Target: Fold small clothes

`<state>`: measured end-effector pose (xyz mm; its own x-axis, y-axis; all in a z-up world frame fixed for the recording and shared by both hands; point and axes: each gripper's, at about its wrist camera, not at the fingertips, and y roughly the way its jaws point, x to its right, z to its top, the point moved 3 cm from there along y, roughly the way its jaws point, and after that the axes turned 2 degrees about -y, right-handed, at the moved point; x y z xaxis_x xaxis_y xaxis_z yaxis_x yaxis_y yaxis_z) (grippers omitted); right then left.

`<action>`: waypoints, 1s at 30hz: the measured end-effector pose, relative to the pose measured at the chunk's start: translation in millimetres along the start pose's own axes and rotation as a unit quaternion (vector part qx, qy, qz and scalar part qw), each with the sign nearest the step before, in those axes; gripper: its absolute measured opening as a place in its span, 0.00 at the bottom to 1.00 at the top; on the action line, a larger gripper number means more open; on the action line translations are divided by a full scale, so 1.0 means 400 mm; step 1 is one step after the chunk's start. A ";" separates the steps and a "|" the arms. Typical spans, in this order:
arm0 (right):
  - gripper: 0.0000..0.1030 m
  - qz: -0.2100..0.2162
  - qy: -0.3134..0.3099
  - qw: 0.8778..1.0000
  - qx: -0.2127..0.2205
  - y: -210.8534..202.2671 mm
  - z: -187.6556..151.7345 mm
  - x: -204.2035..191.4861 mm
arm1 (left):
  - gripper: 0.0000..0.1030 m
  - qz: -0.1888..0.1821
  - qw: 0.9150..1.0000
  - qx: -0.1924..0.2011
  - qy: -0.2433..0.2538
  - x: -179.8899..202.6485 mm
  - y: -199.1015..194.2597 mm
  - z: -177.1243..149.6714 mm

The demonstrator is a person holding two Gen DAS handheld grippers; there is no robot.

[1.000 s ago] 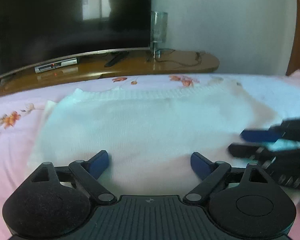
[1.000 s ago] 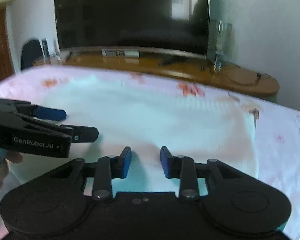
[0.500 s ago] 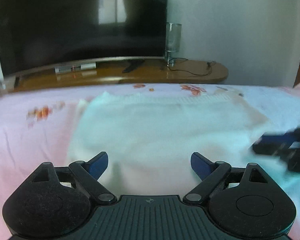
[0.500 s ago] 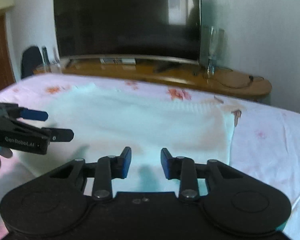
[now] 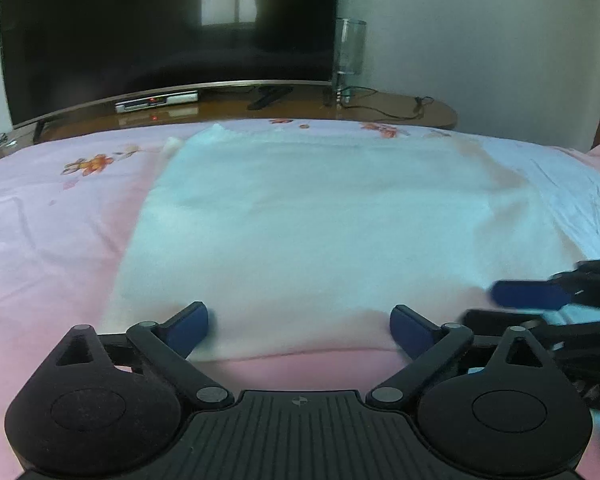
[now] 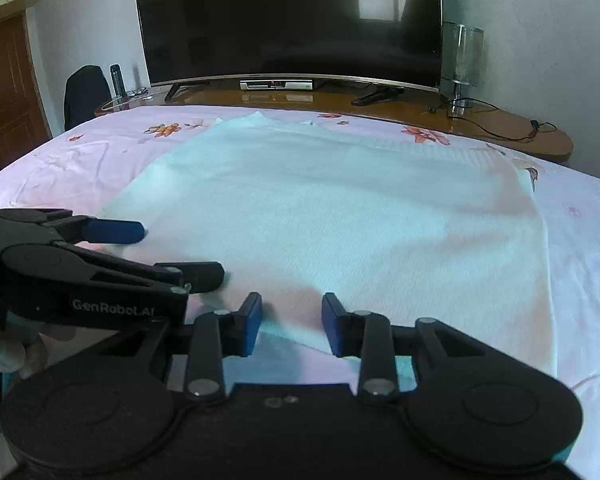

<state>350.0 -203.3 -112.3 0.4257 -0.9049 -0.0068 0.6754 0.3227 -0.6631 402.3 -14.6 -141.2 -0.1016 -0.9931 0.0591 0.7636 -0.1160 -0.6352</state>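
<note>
A white knit garment (image 5: 324,224) lies flat on the pink floral bed sheet (image 5: 48,216); it also shows in the right wrist view (image 6: 340,216). My left gripper (image 5: 298,326) is open and empty, its fingers at the garment's near edge. My right gripper (image 6: 291,322) is partly open with nothing between its fingers, just above the near edge. The right gripper's fingers (image 5: 528,294) enter the left wrist view from the right. The left gripper (image 6: 168,252) shows at the left of the right wrist view.
A wooden TV stand (image 6: 420,114) runs beyond the bed's far edge with a large dark TV (image 6: 288,20), a set-top box (image 6: 276,85), a remote (image 6: 376,96), a glass lamp (image 6: 462,64) and cables. A dark chair (image 6: 86,92) and a wooden door (image 6: 4,92) are at left.
Both grippers have drawn back toward the garment's near edge. The right gripper's fingers have opened a little wider.
</note>
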 end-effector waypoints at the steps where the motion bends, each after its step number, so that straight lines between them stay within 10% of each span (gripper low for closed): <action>1: 0.32 -0.006 -0.008 1.000 0.000 -0.009 -0.006 0.006 | 0.94 -0.001 1.000 0.000 -0.006 -0.016 -0.008 -0.006; 7: 0.24 -0.086 0.026 0.996 -0.003 -0.101 -0.088 0.152 | 0.94 -0.015 1.000 -0.001 0.016 -0.063 -0.032 -0.030; 30: 0.25 -0.102 0.087 0.991 -0.012 -0.093 -0.073 0.258 | 0.95 0.001 0.999 -0.001 -0.032 -0.087 -0.014 -0.004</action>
<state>351.3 -316.6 -110.2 0.1703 -0.9854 0.0011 0.7215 0.1239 -0.6812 400.6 20.6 -140.9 -0.0595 -0.9925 0.1071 0.7630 -0.1143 -0.6363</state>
